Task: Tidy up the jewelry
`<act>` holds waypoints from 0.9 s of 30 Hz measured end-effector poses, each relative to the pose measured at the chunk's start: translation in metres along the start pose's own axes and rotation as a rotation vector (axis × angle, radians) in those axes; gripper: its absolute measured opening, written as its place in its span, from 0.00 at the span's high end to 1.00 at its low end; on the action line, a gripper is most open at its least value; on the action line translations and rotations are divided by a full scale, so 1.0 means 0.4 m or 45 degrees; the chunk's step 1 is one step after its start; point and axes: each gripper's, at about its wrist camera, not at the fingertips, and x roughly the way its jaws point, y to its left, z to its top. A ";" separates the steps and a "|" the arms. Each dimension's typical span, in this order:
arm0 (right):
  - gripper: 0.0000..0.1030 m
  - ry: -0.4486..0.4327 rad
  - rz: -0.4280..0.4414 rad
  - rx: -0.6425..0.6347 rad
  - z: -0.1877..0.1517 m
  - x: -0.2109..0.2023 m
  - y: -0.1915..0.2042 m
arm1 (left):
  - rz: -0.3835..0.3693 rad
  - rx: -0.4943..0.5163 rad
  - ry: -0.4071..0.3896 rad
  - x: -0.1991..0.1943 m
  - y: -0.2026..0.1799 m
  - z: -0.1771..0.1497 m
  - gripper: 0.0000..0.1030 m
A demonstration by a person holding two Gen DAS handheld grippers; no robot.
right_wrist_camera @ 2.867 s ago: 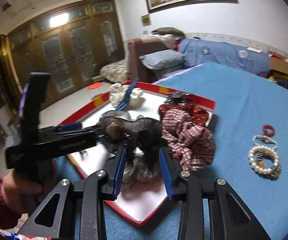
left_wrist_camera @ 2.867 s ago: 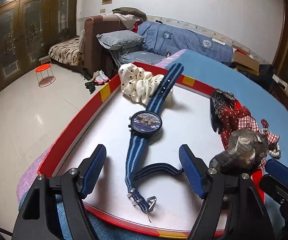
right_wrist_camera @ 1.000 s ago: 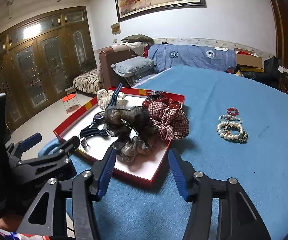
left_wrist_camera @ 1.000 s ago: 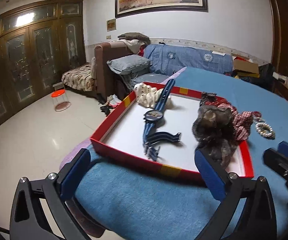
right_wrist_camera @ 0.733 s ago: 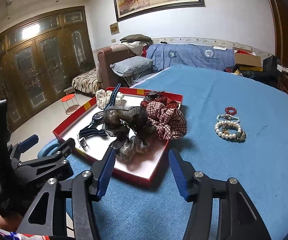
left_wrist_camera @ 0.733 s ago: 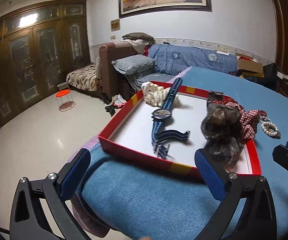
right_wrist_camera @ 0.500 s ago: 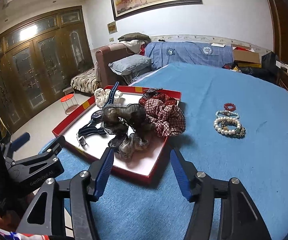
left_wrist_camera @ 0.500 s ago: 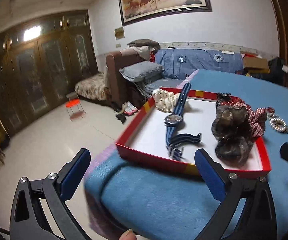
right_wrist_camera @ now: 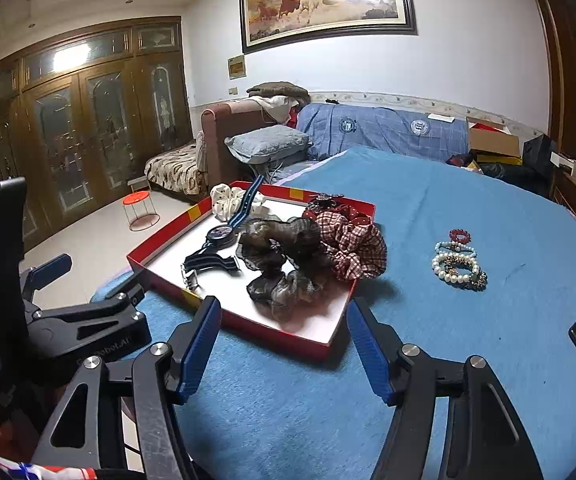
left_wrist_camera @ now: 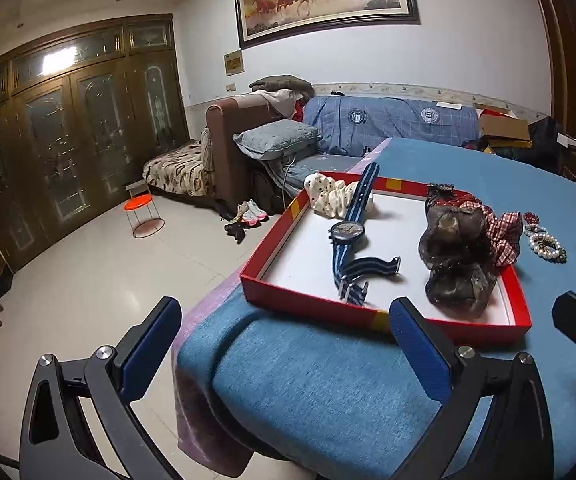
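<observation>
The left gripper [left_wrist_camera: 283, 354] was held spread wide, with nothing between its pads, above the table edge at 6 o'clock from the red tray [left_wrist_camera: 308, 310]. The right gripper [right_wrist_camera: 283, 346] was seen with jaws opening, empty, at 6 o'clock from the tray's near corner. A watch [left_wrist_camera: 348, 236] and a brown scrunchie [right_wrist_camera: 279, 258] lay inside the tray. Only in the right wrist view were the bracelets [right_wrist_camera: 458, 262] shown fully, lying at 3 o'clock from the tray on the blue cloth [right_wrist_camera: 468, 200].
</observation>
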 end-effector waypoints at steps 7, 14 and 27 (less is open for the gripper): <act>0.25 0.004 -0.004 -0.023 -0.002 0.003 0.024 | 0.011 0.001 0.029 0.016 0.009 -0.014 0.00; 0.21 0.018 -0.001 -0.021 -0.004 0.012 0.023 | -0.003 -0.005 0.068 0.039 0.007 -0.019 0.00; 0.17 0.032 -0.003 -0.014 -0.008 0.022 0.020 | 0.015 0.004 0.079 0.053 0.009 -0.029 0.00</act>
